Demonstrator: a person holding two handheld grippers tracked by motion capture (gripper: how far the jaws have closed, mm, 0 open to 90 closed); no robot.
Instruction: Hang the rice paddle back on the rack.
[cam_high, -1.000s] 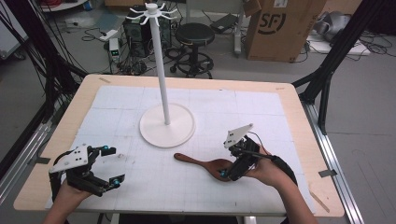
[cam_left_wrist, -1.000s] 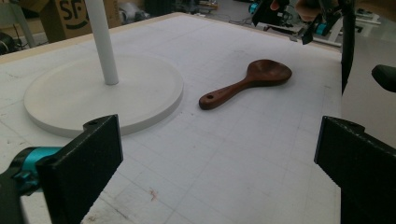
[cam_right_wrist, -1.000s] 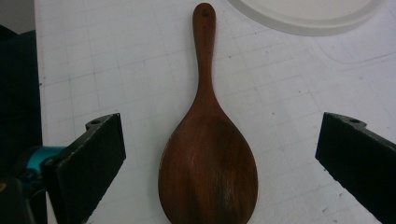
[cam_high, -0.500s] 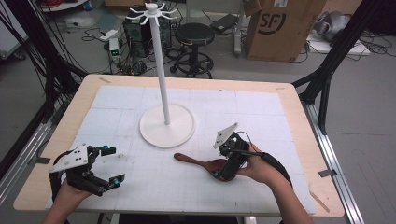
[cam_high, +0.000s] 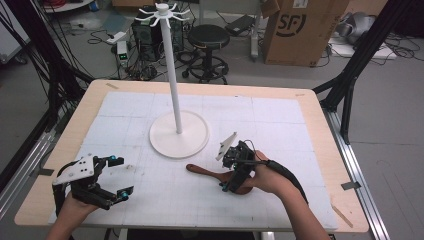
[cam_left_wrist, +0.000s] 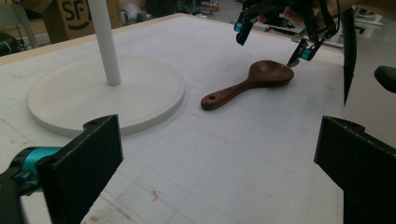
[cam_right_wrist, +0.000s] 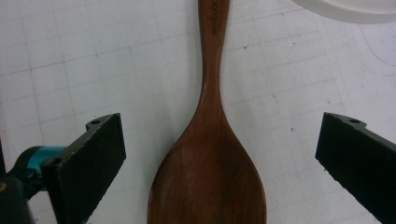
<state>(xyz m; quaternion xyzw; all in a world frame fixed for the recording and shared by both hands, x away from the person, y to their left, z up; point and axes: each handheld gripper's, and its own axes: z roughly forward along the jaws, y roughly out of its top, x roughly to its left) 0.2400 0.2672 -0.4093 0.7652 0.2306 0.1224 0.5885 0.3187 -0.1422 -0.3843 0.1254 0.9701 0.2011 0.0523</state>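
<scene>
From the high view, the right hand-held gripper (cam_high: 234, 172) hangs over the bowl end of a wooden spoon (cam_high: 210, 173) that lies flat on the white gridded tabletop (cam_high: 280, 125); the spoon's handle runs away from that hand-held gripper toward the round base of a white stand (cam_high: 178, 134), ending just short of it. Its jaws are apart, one on each side of the bowl, and whether they touch the wood cannot be told from here. The left hand-held gripper (cam_high: 116, 176) rests well apart from the spoon, on the far side of the tabletop from the other one, with its jaws spread wide and nothing between them. In the left gripper view, the left hand-held gripper (cam_left_wrist: 219, 163) shows its two black jaws far apart over bare tabletop (cam_left_wrist: 233, 158); ahead of them lies the spoon (cam_left_wrist: 247, 84), beyond it the right hand-held gripper (cam_left_wrist: 271, 39) just above the bowl, and to the left of the spoon the stand (cam_left_wrist: 107, 93). In the right gripper view, the right hand-held gripper (cam_right_wrist: 219, 163) has its jaws open with clear gaps to either side of the spoon (cam_right_wrist: 210, 154), whose bowl sits between them and whose handle leads straight ahead toward the stand's rim (cam_right_wrist: 355, 9).
</scene>
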